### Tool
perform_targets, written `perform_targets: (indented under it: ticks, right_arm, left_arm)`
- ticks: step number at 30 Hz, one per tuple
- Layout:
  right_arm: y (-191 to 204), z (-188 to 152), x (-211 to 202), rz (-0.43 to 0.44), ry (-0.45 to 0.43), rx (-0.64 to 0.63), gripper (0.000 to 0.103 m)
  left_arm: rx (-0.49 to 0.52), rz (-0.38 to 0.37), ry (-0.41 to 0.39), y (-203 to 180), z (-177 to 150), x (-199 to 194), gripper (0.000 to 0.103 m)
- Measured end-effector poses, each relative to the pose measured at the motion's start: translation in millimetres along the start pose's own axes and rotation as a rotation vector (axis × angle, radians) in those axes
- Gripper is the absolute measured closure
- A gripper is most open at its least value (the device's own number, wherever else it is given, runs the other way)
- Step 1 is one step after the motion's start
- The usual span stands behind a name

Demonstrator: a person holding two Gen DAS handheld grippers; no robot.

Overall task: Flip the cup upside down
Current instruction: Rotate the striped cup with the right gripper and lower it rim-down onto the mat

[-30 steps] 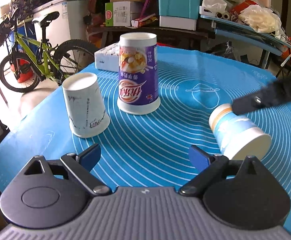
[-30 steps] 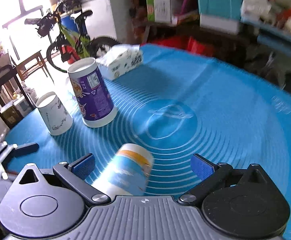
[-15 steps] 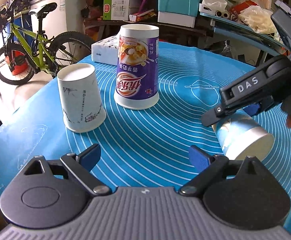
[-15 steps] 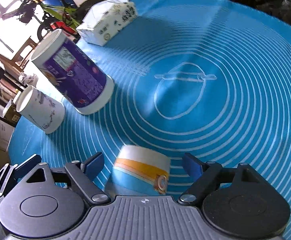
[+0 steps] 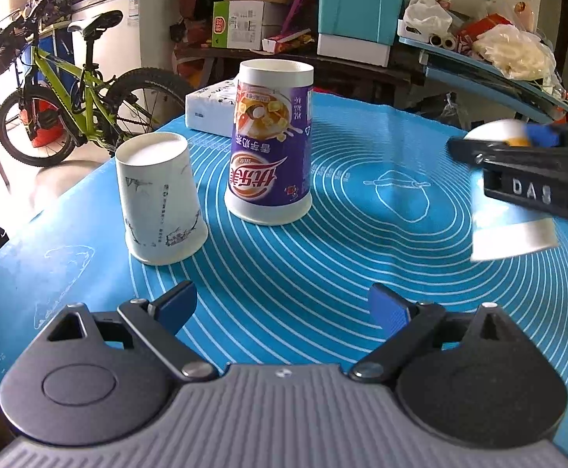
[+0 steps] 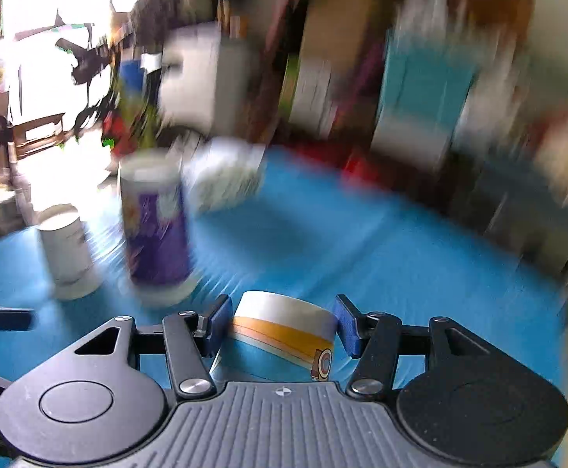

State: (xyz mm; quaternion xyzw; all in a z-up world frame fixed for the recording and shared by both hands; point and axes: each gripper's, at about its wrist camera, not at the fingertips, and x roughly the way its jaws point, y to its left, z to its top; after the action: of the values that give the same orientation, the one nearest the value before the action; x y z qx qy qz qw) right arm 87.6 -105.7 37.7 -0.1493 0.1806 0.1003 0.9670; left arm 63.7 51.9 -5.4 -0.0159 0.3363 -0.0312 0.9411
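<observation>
Lifted from lying sideways, the blue cup (image 5: 512, 230) now hangs base-up, long axis nearly vertical, above the mat (image 5: 342, 265). Left gripper (image 5: 283, 304) jaws spread, empty; right gripper (image 6: 282, 325) jaws pinch the cup.

Background clutter (image 6: 362, 78) motion-blurred

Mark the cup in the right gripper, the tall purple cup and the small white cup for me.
blue cup (image 6: 280, 335), right wrist view, orange band near its base.
purple cup (image 5: 270, 156), left wrist view, printed side wall.
white cup (image 5: 159, 202), left wrist view, side wall.
</observation>
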Motion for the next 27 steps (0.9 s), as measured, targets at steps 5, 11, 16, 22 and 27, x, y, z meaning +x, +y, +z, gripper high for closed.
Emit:
perform_targets:
  ticks: [5, 11, 16, 22, 27]
  right_arm:
    - [2.9, -32.7, -10.2, -0.013, -0.126, 0.057, 0.049]
    - [-6.8, -61.1, -28.8, 0.0, -0.134, 0.156, 0.049]
    - [-11.7, -72.3, -50.5, 0.03, -0.111, 0.187, 0.049]
    - [-23.1, -77.1, -58.6, 0.102, -0.042, 0.298, 0.051]
    - [-19.4, -79.6, -64.5, 0.093, -0.029, 0.277, 0.038]
  left_arm:
    - [0.005, 0.007, 0.001, -3.5, -1.7, 0.6, 0.009]
    - [0.009, 0.004, 0.004, -6.4, -2.9, 0.4, 0.009]
    - [0.019, -0.006, 0.013, -10.6, -4.6, -0.9, 0.009]
    - [0.026, -0.007, 0.027, -14.9, -11.4, -6.7, 0.009]
    - [0.021, -0.005, 0.033, -18.6, -13.7, -10.2, 0.009]
